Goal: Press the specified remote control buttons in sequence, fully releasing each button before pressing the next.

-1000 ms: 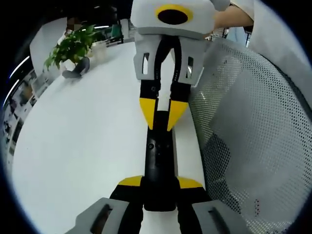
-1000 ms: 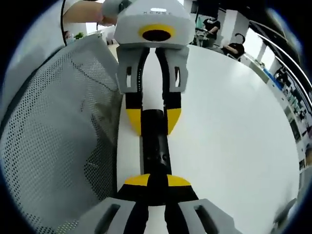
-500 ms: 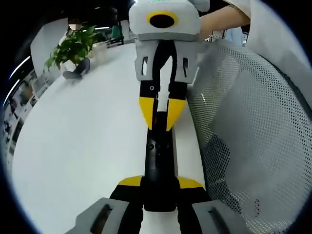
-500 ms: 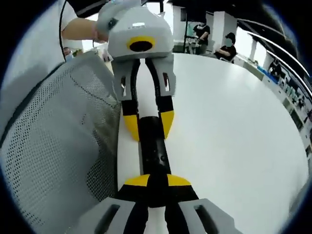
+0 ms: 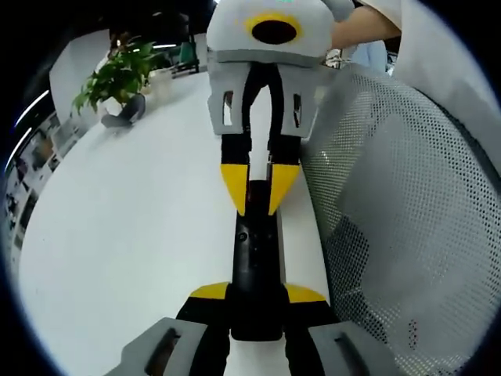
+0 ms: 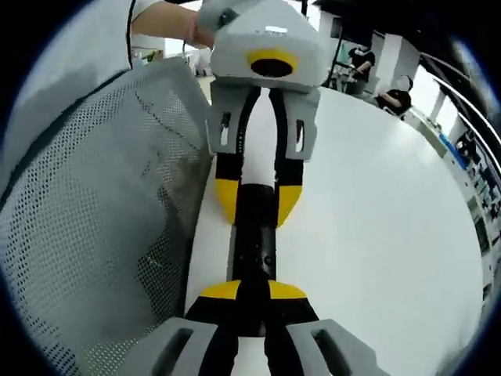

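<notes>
While the black remote control (image 5: 255, 262) lies lengthwise on the white table (image 5: 133, 235), it is clamped at one end between the yellow-tipped jaws of the left gripper (image 5: 257, 294), which are closed against its sides at the bottom of the left gripper view. At the remote's far end in that view, the right gripper (image 5: 259, 186) is seen from the front, its two yellow tips set close on either side of the remote's end; whether they squeeze it or merely flank it cannot be told. A small round button is visible on the remote's upper face, between the two grippers.

From the right gripper view the arrangement is mirrored: the remote control (image 6: 255, 243) runs up from the right gripper (image 6: 252, 291), whose own jaws are closed on the sides of its near end, to the left gripper (image 6: 257, 200) facing the camera at the far end.

A grey mesh chair back (image 5: 407, 211) is seen just beside the table edge, to the right in the left gripper view and to the left in the right gripper view (image 6: 94, 227). A potted plant (image 5: 117, 78) stands at the table's far side in the left gripper view. Seated people (image 6: 391, 90) are seen past the table in the right gripper view, along with a hand (image 6: 205, 19) gripping the top of the left gripper.
</notes>
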The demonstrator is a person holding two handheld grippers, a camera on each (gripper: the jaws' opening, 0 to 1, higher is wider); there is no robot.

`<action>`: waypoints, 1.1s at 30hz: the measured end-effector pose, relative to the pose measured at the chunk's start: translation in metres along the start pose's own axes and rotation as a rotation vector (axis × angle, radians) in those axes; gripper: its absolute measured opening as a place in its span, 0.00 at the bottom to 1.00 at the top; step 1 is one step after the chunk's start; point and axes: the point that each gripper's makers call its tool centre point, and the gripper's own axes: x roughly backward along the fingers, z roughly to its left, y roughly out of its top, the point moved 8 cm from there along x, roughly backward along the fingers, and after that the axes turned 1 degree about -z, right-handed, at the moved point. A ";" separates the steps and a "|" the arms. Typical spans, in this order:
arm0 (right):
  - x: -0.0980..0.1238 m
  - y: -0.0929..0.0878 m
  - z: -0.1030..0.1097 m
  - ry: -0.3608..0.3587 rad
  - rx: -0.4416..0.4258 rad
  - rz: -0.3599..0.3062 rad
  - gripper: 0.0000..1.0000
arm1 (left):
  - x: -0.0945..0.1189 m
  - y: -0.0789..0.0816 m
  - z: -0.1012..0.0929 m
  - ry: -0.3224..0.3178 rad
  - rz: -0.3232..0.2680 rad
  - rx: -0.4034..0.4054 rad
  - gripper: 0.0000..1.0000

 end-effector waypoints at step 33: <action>-0.007 0.008 0.009 -0.163 -0.265 0.025 0.03 | 0.000 0.000 -0.001 0.010 -0.007 0.009 0.24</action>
